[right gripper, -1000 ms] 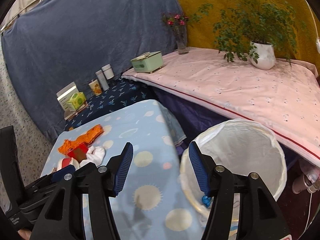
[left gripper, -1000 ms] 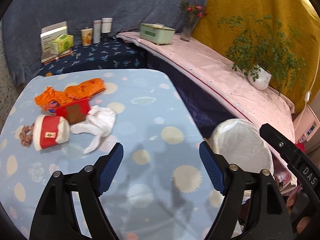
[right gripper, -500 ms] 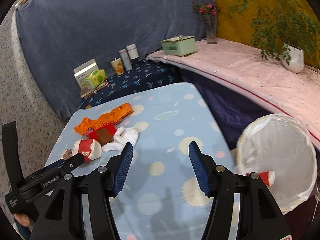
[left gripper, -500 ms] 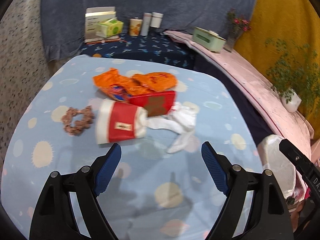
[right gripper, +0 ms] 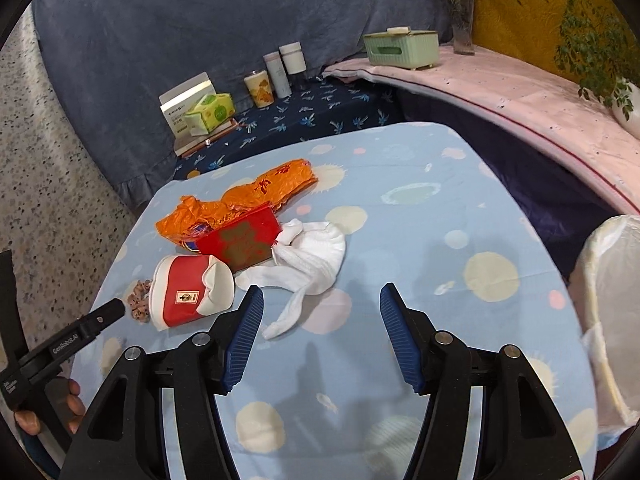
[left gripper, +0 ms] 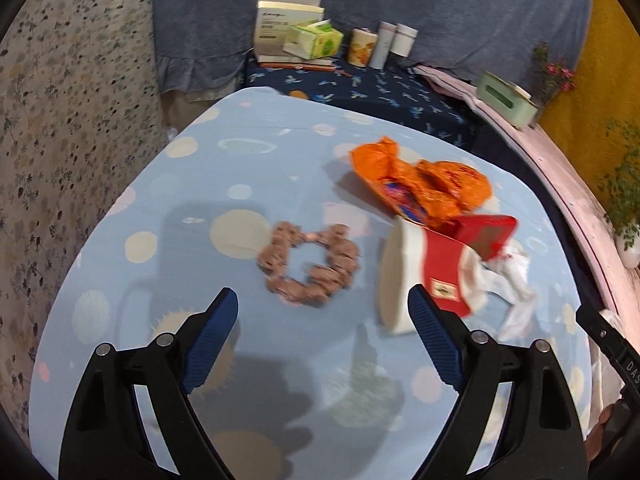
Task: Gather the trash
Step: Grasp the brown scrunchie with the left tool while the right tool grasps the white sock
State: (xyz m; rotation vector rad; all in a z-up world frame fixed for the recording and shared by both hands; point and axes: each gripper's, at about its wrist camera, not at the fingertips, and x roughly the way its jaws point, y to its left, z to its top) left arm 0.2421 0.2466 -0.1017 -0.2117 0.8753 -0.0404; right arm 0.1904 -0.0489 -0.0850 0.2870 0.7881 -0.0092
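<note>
On the blue spotted table [left gripper: 208, 184] lie an orange wrapper [left gripper: 424, 184], a red flat box [left gripper: 484, 236], a red and white paper cup [left gripper: 416, 276] on its side, a white sock [left gripper: 508, 284] and a pink scrunchie [left gripper: 308, 264]. My left gripper [left gripper: 322, 320] is open and empty, low over the table just short of the scrunchie. My right gripper [right gripper: 322, 320] is open and empty, near the sock [right gripper: 312, 264]. The cup [right gripper: 188, 292], box [right gripper: 240, 244], wrapper [right gripper: 240, 200] and scrunchie [right gripper: 140, 300] lie to its left. The white-lined bin [right gripper: 608, 304] stands at the table's right edge.
A dark blue bench [right gripper: 304, 120] behind the table holds a green tissue pack [right gripper: 210, 114], a white box [right gripper: 184, 104], a cup [right gripper: 260, 88] and two white bottles [right gripper: 286, 66]. A pink-covered ledge [right gripper: 520, 92] at right carries a green tissue box [right gripper: 400, 48], flower vase [right gripper: 462, 28] and potted plant [right gripper: 616, 80].
My left gripper has swung left and forward, from the bin side to just before the scrunchie and cup. My right gripper has turned from over the bin toward the table's trash pile.
</note>
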